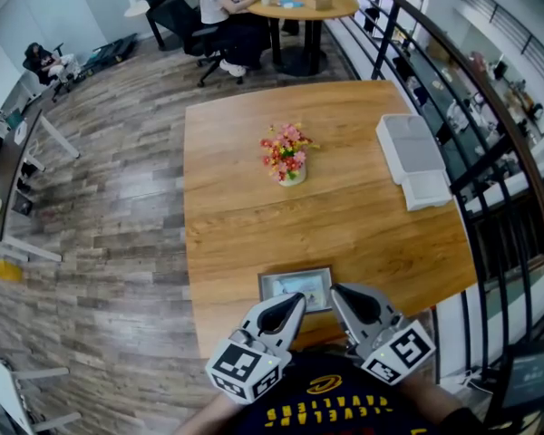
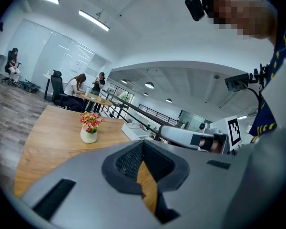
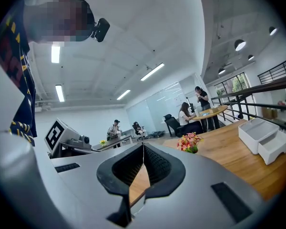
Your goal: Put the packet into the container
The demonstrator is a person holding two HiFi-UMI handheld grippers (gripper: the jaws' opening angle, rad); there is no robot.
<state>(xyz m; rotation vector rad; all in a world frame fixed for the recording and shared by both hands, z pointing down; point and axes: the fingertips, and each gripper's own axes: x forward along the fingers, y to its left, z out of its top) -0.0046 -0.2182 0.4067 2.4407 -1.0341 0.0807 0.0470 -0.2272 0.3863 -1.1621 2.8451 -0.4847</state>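
Two grey tools: left gripper point(image 1: 297, 302) and right gripper point(image 1: 338, 292), both with jaws closed on nothing. On one wooden table point(image 1: 227, 152): one flat grey-edged packet point(image 1: 295, 285), one white rectangular container point(image 1: 411, 149), one white flower vase point(image 1: 291, 174).

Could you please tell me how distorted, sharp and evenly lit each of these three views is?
Head view: fisheye bows the table edges and railing; even light, sharp. Left gripper view: dark round vignette; flowers fairly sharp. Right gripper view: same vignette; ceiling lights blow out white.
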